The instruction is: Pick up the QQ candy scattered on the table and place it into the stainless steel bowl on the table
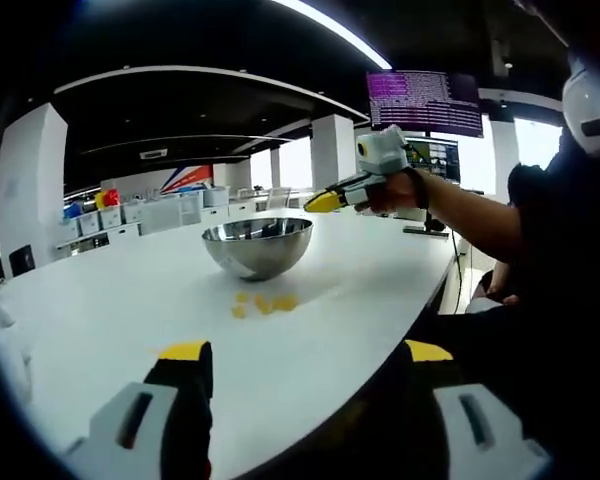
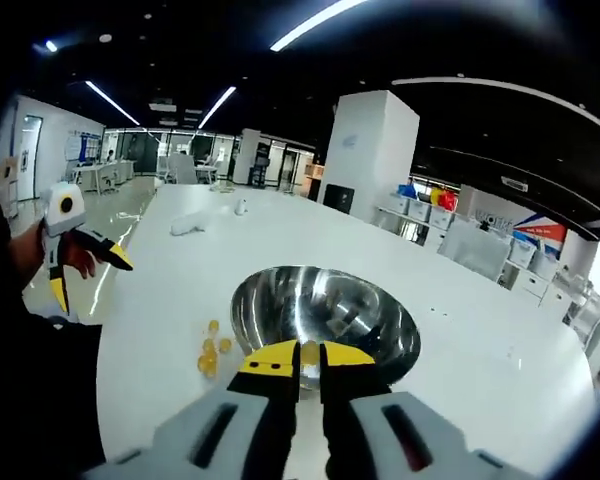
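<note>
Where the left gripper view looks across the white table (image 1: 100,310), we see the stainless steel bowl (image 1: 257,246) standing upright near the middle, with a small scatter of yellow QQ candy (image 1: 263,303) lying on the table just in front of it, apart from its base. The same view catches the right tool (image 1: 325,202) held by a hand (image 1: 392,190) above and beyond the bowl's rim, off the table. The left tool (image 1: 305,360) shows its two yellow-tipped jaws spread wide, with nothing between them.

The right gripper view gives what the first lacks: a look down into the bowl (image 2: 325,318), its interior shiny. Loose candy (image 2: 211,352) lies on the table (image 2: 480,330) beside the bowl. The right tool (image 2: 308,355) hangs over the near rim, jaws drawn almost together on one yellow candy piece (image 2: 309,352) pinched between the tips. At the view's edge, the left tool (image 2: 85,265) appears, jaws parted, held well away from the bowl.
</note>
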Tool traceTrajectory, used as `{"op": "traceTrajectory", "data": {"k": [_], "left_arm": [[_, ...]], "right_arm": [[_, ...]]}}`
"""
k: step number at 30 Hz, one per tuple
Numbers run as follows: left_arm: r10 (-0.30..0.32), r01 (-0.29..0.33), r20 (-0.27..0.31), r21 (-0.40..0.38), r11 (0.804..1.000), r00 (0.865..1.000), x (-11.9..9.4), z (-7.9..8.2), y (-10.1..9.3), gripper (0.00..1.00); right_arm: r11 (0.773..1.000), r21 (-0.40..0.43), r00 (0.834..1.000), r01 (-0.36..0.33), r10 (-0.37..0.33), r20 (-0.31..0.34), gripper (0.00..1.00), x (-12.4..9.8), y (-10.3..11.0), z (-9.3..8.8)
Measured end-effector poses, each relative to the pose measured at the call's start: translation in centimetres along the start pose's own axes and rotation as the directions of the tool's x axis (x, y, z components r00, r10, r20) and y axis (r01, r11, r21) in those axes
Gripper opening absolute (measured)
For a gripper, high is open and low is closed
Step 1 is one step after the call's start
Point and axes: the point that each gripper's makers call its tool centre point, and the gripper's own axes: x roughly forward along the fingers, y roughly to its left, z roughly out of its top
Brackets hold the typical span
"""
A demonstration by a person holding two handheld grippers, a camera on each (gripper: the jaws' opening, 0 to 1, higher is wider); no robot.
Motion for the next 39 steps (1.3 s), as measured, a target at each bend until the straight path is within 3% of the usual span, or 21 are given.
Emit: {"op": "traceTrajectory", "data": {"k": [7, 12, 20, 29, 39], "left_arm": [[0.007, -0.007, 0.007, -0.01, 1.0, 1.0, -0.3, -0.2, 0.4, 0.76], [0.004, -0.003, 0.009, -0.015, 1.0, 1.0, -0.4, -0.4, 0.4, 0.76], [0.015, -0.015, 0.014, -0.026, 1.0, 1.0, -0.9, -0.7, 1.0, 0.75], [0.024, -0.024, 0.021, -0.037, 0.999, 0.999, -1.3, -0.9, 1.6, 0.75], [0.026, -0.025, 0.024, -0.041, 0.999, 0.999, -1.4, -1.0, 1.7, 0.74]], "right_arm": [[0.994, -0.095, 0.991, -0.058, 0.046, -0.124, 0.09, 2.7, -1.3, 0.8], [0.985, -0.132, 0.976, -0.106, 0.078, -0.204, 0.09, 5.5, -1.6, 0.5], [0.967, -0.197, 0.944, -0.163, 0.094, -0.317, 0.09, 7.9, -1.7, -0.4], [0.955, -0.223, 0.927, -0.195, 0.105, -0.36, 0.1, 8.6, -1.6, -0.5], [0.956, -0.229, 0.931, -0.186, 0.096, -0.353, 0.18, 8.8, -2.0, -0.1]]}}
